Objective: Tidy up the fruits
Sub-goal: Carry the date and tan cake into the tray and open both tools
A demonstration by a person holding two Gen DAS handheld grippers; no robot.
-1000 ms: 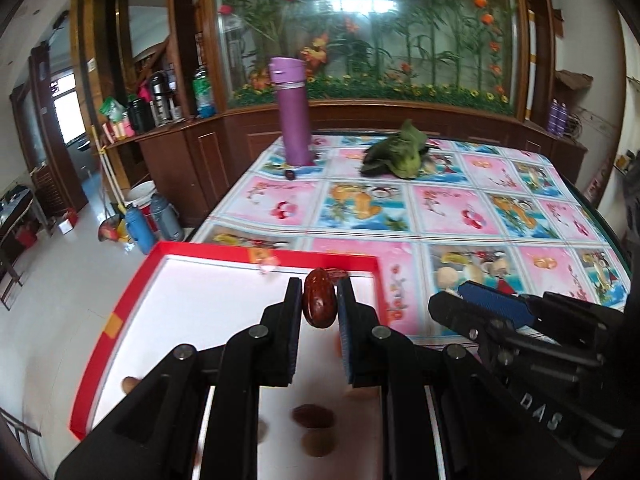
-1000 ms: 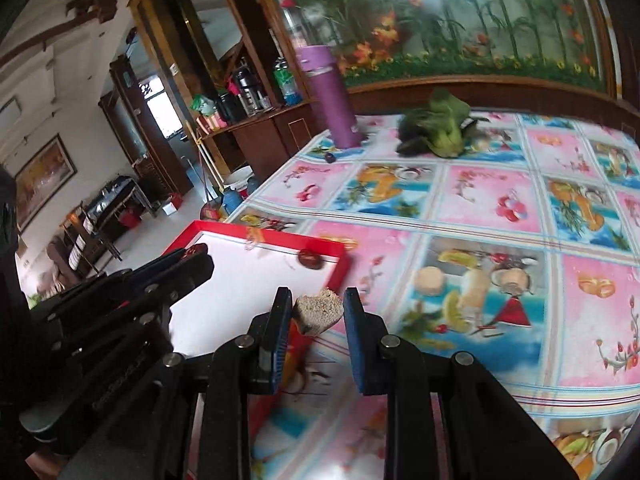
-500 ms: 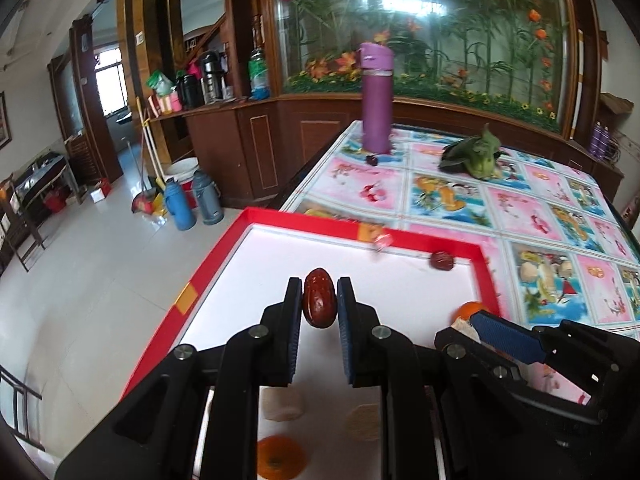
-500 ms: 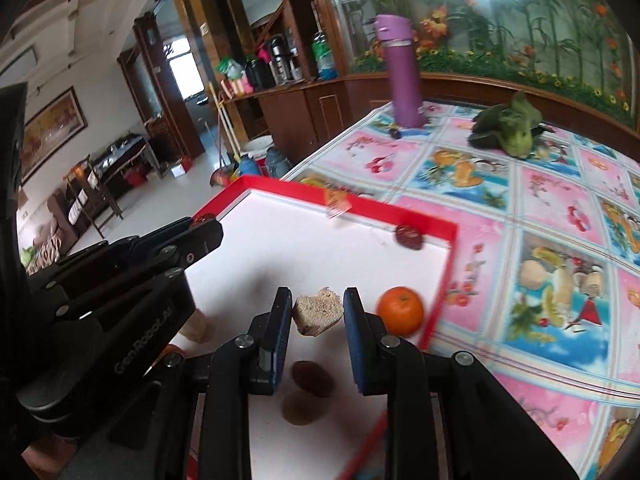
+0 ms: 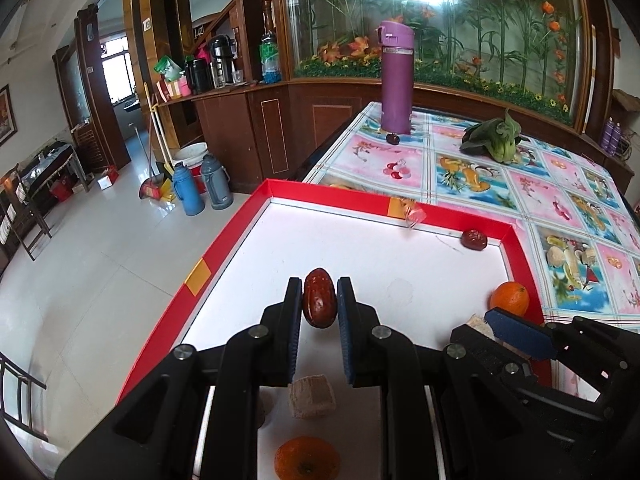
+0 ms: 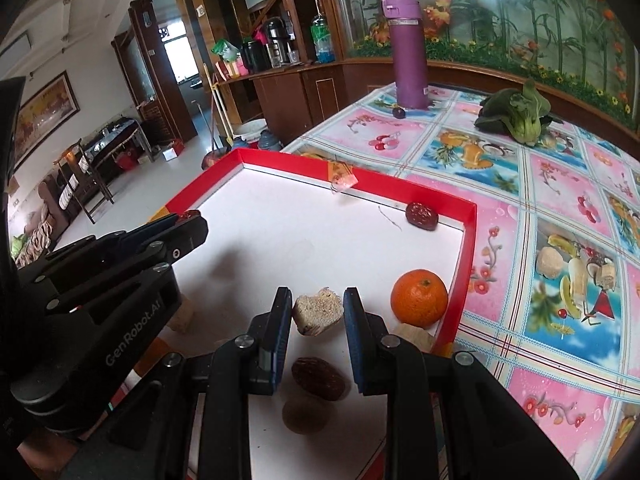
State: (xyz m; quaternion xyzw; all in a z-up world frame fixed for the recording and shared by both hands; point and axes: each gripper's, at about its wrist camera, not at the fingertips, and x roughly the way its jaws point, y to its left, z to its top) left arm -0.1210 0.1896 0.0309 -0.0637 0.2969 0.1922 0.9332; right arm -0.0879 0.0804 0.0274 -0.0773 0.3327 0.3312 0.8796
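My left gripper point(image 5: 319, 304) is shut on a dark red date point(image 5: 318, 303), held above the white floor of the red-rimmed tray point(image 5: 352, 204). My right gripper point(image 6: 318, 312) is shut on a pale brown crumbly chunk point(image 6: 318, 311) over the tray's right side point(image 6: 464, 240). In the tray lie a date by the far right corner point(image 6: 421, 215), an orange point(image 6: 419, 298) near the right wall, another date point(image 6: 319, 378) and a tan round piece point(image 6: 305, 414) under my right gripper. A beige cube point(image 5: 312, 397) and a second orange point(image 5: 307, 458) lie under my left gripper.
The tray sits at the table's left corner, overhanging the tiled floor. A purple flask point(image 5: 396, 78) with a small dark fruit point(image 5: 393, 139) at its foot and a leafy green vegetable point(image 5: 494, 140) stand far back on the patterned tablecloth point(image 5: 520, 196).
Both grippers have pulled back and leftward over the tray with their loads still held. More of the tray's inside shows now, including both oranges and the beige cube.
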